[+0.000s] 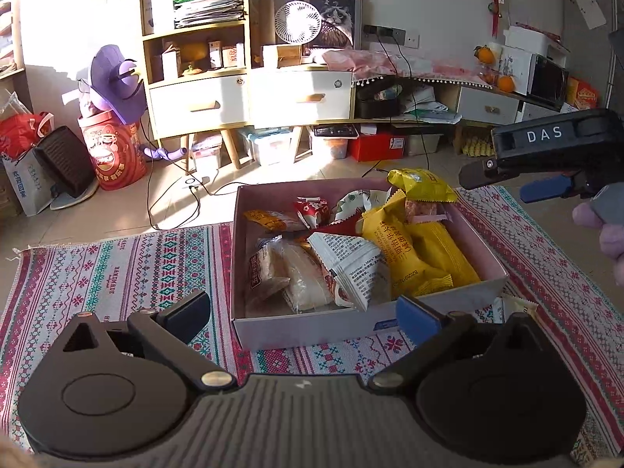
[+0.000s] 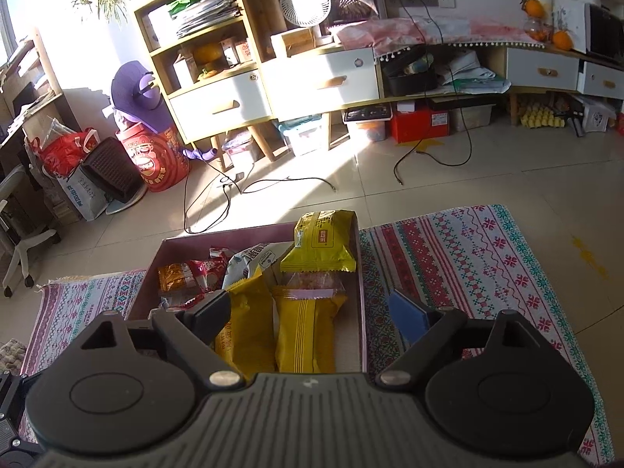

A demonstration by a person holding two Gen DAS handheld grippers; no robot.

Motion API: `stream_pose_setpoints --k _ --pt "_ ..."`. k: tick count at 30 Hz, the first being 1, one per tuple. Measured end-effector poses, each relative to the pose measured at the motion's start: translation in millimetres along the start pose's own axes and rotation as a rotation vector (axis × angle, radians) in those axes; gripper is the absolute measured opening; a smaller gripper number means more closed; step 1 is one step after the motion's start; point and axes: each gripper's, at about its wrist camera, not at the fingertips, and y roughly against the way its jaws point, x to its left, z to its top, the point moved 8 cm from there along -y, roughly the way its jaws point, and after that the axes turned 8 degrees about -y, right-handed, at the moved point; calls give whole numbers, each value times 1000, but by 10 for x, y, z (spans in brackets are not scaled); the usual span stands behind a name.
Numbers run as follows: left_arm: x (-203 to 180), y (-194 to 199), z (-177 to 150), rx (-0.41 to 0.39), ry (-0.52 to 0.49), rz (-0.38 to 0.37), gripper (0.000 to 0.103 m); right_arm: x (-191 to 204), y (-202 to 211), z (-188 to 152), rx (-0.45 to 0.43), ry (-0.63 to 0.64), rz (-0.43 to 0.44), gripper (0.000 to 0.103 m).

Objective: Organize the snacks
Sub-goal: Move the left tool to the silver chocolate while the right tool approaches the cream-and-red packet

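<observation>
Both tongs: left gripper and right gripper stand spread apart, nothing between the fingers.
Snacks: heaped in the cardboard box on the patterned mat; the packets overlap.
Perched item: yellow packet leans on the far wall, partly above the rim; a nudge could tip it onto the floor.
Stray item: white packet lies outside, beside the near right corner, easily missed.
Grip risk: slick, puffy wrappers may slip or crush when pinched.
Crowding: right gripper hovers over the box; the tools could collide.
</observation>
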Motion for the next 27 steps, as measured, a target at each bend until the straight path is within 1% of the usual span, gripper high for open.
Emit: stream_pose_setpoints --k 5,9,19,23,27 --pt "10 156 -115 12 6 11 103 -34 232 -129 -25 35 4 91" --pt "31 281 -233 30 20 22 103 -62 388 -300 -26 51 17 93" --pt "112 542 -538 61 23 60 103 -57 554 -660 10 70 6 94" --pt "193 616 -679 65 49 70 103 -61 603 -796 0 74 1 98" --pt "310 673 -874 86 90 69 103 -75 587 -988 0 82 1 98"
